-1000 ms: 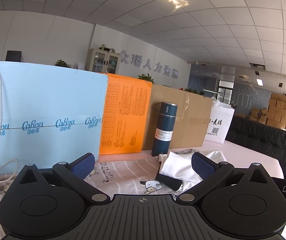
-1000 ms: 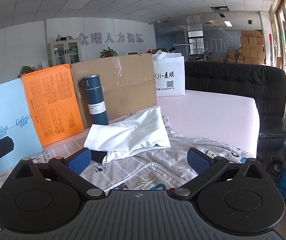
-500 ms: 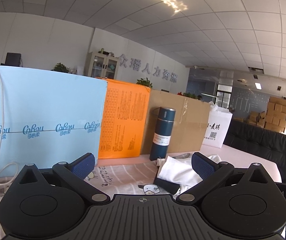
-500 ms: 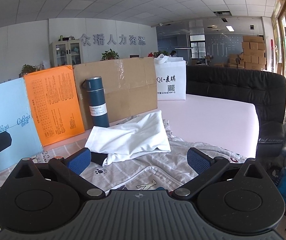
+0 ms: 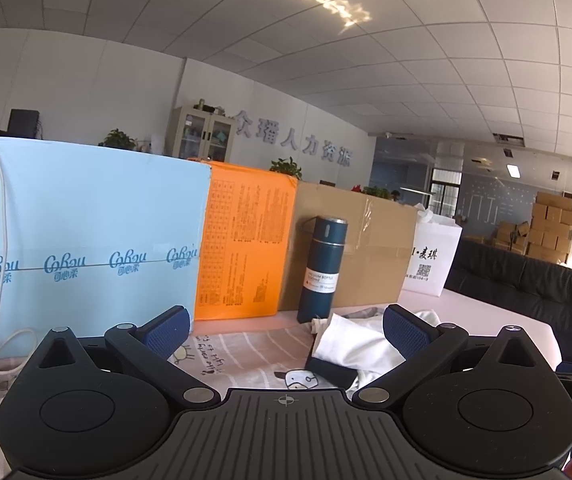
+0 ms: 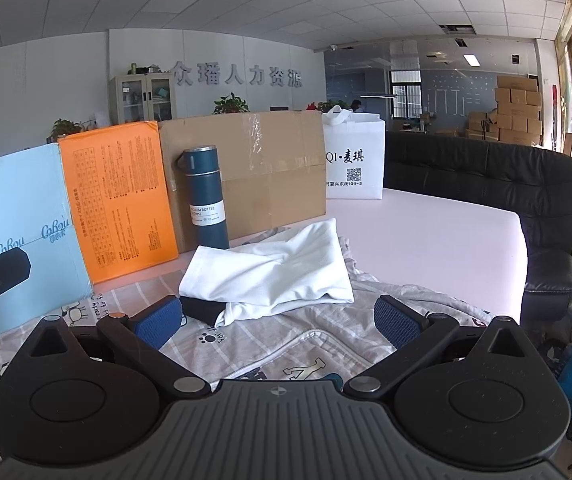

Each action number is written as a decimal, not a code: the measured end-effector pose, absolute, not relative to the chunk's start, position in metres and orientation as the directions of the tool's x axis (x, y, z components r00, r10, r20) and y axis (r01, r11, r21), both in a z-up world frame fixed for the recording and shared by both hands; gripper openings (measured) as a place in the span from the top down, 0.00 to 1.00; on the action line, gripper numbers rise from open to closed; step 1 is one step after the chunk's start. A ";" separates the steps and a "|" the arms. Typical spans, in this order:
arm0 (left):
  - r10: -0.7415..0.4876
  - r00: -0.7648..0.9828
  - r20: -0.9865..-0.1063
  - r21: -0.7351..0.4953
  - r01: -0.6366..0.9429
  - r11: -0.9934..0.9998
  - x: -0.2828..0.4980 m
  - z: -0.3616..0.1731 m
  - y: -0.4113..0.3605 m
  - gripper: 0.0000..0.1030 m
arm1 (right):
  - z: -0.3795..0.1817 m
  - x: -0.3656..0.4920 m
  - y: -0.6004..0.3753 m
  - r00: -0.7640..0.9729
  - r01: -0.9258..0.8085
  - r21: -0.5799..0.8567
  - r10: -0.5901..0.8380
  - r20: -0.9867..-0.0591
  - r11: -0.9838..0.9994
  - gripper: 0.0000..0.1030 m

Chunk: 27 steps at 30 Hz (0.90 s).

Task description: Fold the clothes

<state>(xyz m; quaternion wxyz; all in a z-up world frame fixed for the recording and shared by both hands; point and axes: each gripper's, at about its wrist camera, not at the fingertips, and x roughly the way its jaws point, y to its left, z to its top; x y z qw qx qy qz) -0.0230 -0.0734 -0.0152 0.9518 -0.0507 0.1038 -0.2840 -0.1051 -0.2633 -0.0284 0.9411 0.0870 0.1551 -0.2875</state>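
Both grippers were held level above the table, jaws spread wide and holding nothing. Between the blue pads of the right gripper (image 6: 278, 320), and a little beyond their tips, lay the white garment (image 6: 274, 268), loosely bunched, its long axis running across the fingers from left to right, with a dark cuff or trim (image 6: 202, 312) poking out at its near left corner, just past the left pad. From the left gripper (image 5: 284, 330) the same white garment (image 5: 354, 344) sat ahead and off toward the right finger, partly hidden behind that pad. I judged the right gripper the nearer and squarer to it, so the first reach for a hem looked like its job.

Under the white piece lay a grey cartoon-printed cloth (image 6: 286, 340), spread over a pale pink tabletop (image 6: 438, 248). Beyond the garment a dark teal vacuum bottle (image 6: 206, 196) stood upright, close to its far left edge. Behind that ran a row of a blue panel (image 5: 86, 240), an orange box (image 6: 118, 200), a cardboard box (image 6: 258, 168) and a white bag (image 6: 354, 164), with a black sofa (image 6: 486, 184) to the right.
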 end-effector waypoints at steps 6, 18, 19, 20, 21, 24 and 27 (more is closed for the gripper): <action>-0.553 0.816 -0.170 -0.149 0.533 0.833 -0.024 -0.014 -0.073 0.00 | -0.029 -0.103 -0.263 0.783 0.571 0.070 -0.518 -0.345 0.818 0.00; -0.555 0.814 -0.171 -0.136 0.538 0.832 -0.025 -0.013 -0.075 0.00 | -0.030 -0.100 -0.260 0.790 0.557 0.060 -0.506 -0.346 0.829 0.00; -0.554 0.815 -0.171 -0.136 0.537 0.832 -0.025 -0.013 -0.075 0.00 | -0.030 -0.100 -0.260 0.790 0.557 0.060 -0.506 -0.346 0.828 0.00; -0.553 0.815 -0.172 -0.135 0.537 0.833 -0.025 -0.013 -0.075 0.00 | -0.030 -0.100 -0.260 0.789 0.558 0.061 -0.507 -0.347 0.827 0.00; -0.552 0.816 -0.172 -0.134 0.536 0.833 -0.024 -0.013 -0.075 0.00 | -0.031 -0.100 -0.261 0.789 0.559 0.061 -0.507 -0.347 0.827 0.00; -0.549 0.818 -0.174 -0.127 0.534 0.836 -0.024 -0.014 -0.076 0.00 | -0.031 -0.100 -0.261 0.789 0.558 0.062 -0.506 -0.348 0.828 0.00; -0.545 0.820 -0.173 -0.120 0.532 0.838 -0.024 -0.014 -0.076 0.00 | -0.032 -0.100 -0.261 0.791 0.554 0.062 -0.501 -0.349 0.830 0.00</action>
